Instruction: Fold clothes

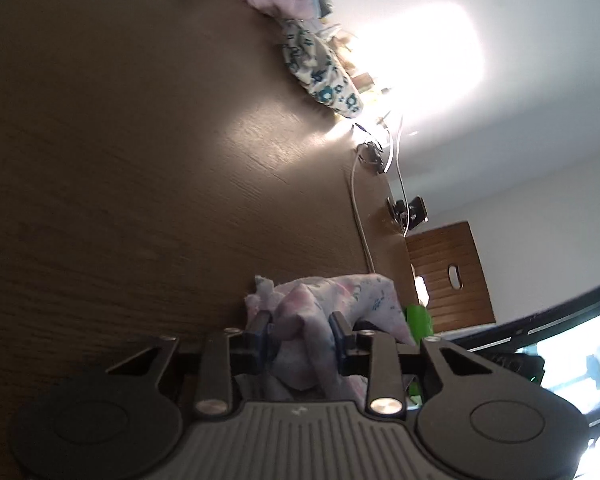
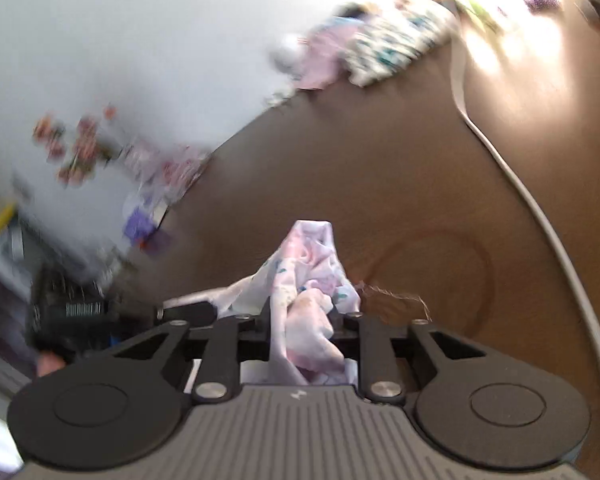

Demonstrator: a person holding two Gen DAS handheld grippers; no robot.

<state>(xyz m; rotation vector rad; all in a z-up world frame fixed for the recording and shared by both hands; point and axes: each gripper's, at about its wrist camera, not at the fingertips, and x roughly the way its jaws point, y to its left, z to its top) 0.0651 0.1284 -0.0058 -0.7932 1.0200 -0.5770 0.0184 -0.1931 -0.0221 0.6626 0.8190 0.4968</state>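
A pale pink garment with small blue and pink print (image 1: 320, 304) is bunched between the fingers of my left gripper (image 1: 302, 328), which is shut on it above the brown wooden table (image 1: 140, 160). My right gripper (image 2: 302, 312) is shut on another bunch of the same pale printed garment (image 2: 312, 280), which sticks up past the fingertips. The right wrist view is blurred by motion. The rest of the garment is hidden behind the grippers.
A pile of clothes, lilac and blue-flowered (image 1: 316, 68), lies at the table's far edge; it also shows in the right wrist view (image 2: 364, 52). A white cable (image 2: 540, 208) runs across the table. Small devices and cables (image 1: 404, 208) sit near the table edge. A ring mark (image 2: 440, 280) shows on the wood.
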